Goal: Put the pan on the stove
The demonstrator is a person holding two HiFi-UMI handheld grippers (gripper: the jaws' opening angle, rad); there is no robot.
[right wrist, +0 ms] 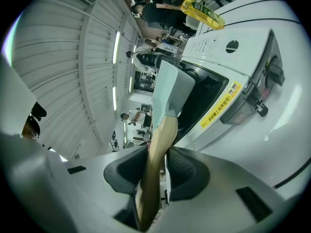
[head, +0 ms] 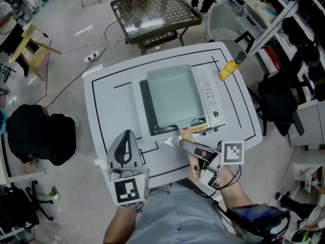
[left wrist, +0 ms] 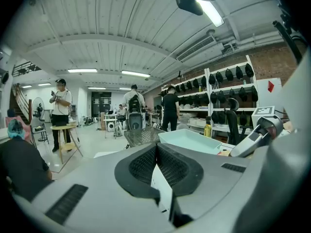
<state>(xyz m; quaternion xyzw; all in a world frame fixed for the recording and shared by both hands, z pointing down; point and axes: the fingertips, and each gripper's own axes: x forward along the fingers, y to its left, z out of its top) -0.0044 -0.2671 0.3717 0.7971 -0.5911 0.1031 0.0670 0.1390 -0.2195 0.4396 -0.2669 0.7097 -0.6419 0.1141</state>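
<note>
A pale green square pan (head: 175,95) sits on the white stove (head: 210,93) in the middle of the table. Its wooden handle (head: 187,133) points toward the near edge. My right gripper (head: 184,142) is shut on that handle; in the right gripper view the handle (right wrist: 158,149) runs between the dark pads (right wrist: 187,174) up to the pan (right wrist: 170,89) on the stove (right wrist: 228,72). My left gripper (head: 124,149) hovers over the table's near left part, apart from the pan, shut with nothing in it. The left gripper view shows its jaws (left wrist: 158,171) together and the pan (left wrist: 192,141) beyond.
A yellow bottle (head: 229,67) lies at the table's far right corner. A wire-mesh table (head: 155,11) stands behind, shelving and a black chair (head: 279,100) to the right. A person in black (head: 35,133) crouches on the floor at left.
</note>
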